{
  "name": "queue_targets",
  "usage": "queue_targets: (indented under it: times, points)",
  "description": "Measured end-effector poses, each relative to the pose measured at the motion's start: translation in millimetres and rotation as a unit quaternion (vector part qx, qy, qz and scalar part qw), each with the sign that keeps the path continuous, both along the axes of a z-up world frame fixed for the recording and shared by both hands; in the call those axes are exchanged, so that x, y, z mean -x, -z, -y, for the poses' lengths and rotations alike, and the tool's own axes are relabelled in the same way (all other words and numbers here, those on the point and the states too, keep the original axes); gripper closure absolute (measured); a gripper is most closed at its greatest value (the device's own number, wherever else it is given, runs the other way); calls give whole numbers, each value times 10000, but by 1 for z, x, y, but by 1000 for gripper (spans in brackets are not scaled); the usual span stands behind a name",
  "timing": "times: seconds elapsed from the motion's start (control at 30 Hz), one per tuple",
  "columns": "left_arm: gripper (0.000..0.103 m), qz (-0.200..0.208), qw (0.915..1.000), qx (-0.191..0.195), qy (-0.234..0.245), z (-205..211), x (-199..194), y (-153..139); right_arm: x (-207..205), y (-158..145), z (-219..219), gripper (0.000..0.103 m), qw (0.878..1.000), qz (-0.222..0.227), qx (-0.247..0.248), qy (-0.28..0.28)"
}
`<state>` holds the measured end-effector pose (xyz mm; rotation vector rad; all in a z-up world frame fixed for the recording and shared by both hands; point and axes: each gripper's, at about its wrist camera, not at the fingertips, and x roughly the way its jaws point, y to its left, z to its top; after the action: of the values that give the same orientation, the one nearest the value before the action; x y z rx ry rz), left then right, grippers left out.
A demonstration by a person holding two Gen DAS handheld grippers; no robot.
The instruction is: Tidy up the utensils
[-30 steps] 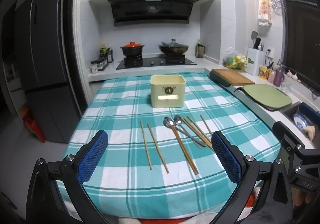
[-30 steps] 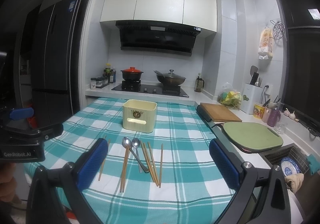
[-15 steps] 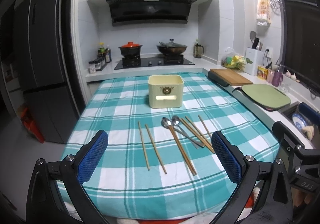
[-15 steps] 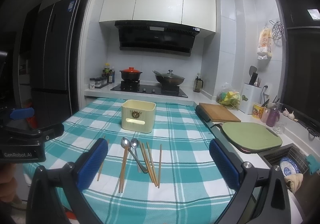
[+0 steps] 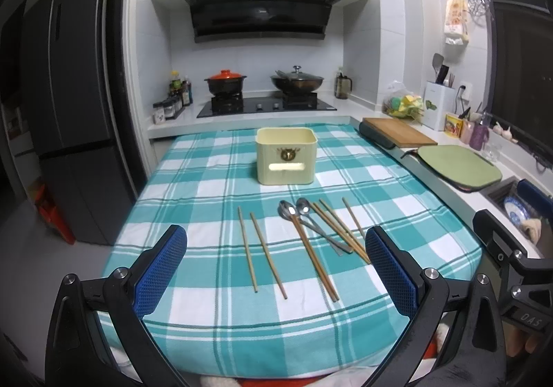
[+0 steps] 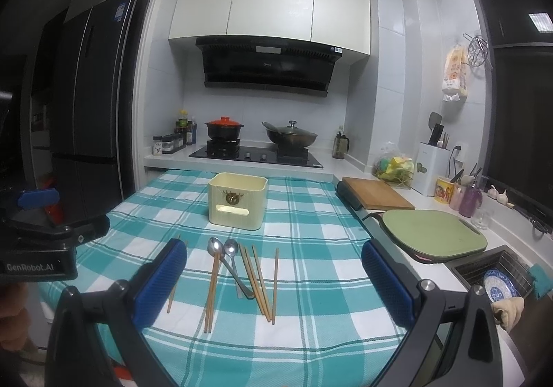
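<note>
Lying on the checked cloth point(image 5: 207, 193): two spoons point(image 5: 293, 210), eight chopsticks point(image 5: 266, 254), before one cream box point(image 5: 286, 155). Left gripper point(image 5: 273, 269) and right gripper point(image 6: 273, 283) hover wide, empty, nearly unmoved since earlier.

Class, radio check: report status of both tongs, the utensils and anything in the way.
Left tongs open, empty. Right tongs open, empty. Wooden chopsticks and two metal spoons loose on checked teal tablecloth; cream square holder beyond, nothing blocking.

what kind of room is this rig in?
A home kitchen, almost certainly: a gas hob with two pots under a range hood, a fridge on the left, and a sink on the right.
</note>
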<state>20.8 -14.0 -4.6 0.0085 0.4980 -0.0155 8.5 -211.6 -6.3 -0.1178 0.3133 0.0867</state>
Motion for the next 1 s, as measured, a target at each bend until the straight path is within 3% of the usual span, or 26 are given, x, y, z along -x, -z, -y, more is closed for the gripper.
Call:
queue_targets:
  times: [0.37,0.6,1.0]
  points:
    - [0,-218,9996,162,113,-8,-7,11,-9,3,-1,0,9999,-122,-14,-11]
    - [0,-312,9990,288,-121,-26,-22,14,-15,5,-2,0,9998,-184,41,-29]
    - [0,-736,9949,423,-545,-61,-75,53,-59,23,30,0,9983,-445,-29,387]
